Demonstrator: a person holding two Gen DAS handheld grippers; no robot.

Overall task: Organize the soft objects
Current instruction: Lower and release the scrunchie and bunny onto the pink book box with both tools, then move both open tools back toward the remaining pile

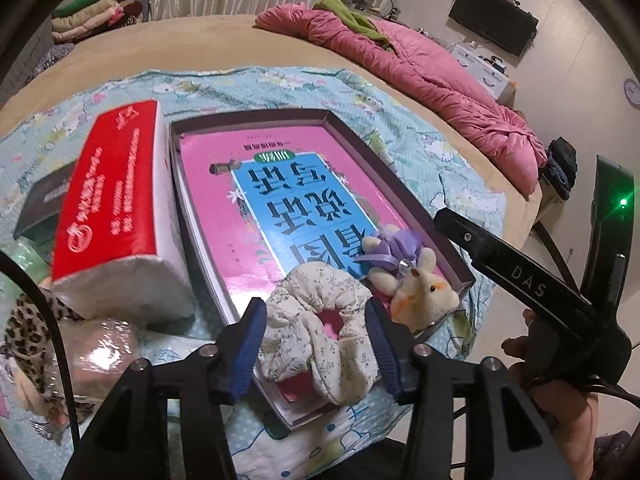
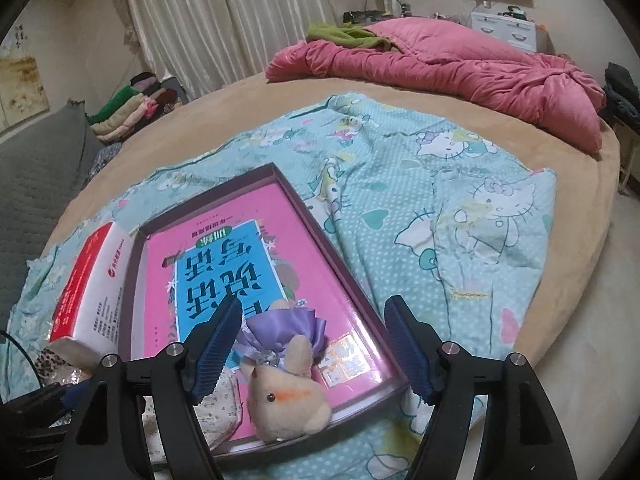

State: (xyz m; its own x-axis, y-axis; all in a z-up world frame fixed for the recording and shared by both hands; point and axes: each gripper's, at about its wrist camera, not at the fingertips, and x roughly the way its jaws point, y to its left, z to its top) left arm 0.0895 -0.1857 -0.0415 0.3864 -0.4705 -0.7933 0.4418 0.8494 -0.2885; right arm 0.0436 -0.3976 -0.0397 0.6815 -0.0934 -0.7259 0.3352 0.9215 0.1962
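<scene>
A shallow dark box point(image 1: 416, 196) point(image 2: 344, 268) holds a pink and blue book point(image 1: 280, 184) point(image 2: 224, 264). A white floral scrunchie point(image 1: 320, 328) lies on the box's near edge, between the open jaws of my left gripper point(image 1: 318, 344); contact cannot be told. A small plush rabbit in a purple dress point(image 1: 416, 284) point(image 2: 288, 384) lies in the box's near right corner. My right gripper point(image 2: 312, 352) is open and hovers over the rabbit. The scrunchie shows partly in the right wrist view point(image 2: 220, 404).
A red and white tissue pack point(image 1: 116, 216) point(image 2: 88, 292) lies left of the box. A leopard-print item point(image 1: 28, 332) and a wrapped item point(image 1: 100, 356) lie at the near left. All rest on a Hello Kitty sheet point(image 2: 460, 220). A pink quilt point(image 2: 460, 72) lies behind.
</scene>
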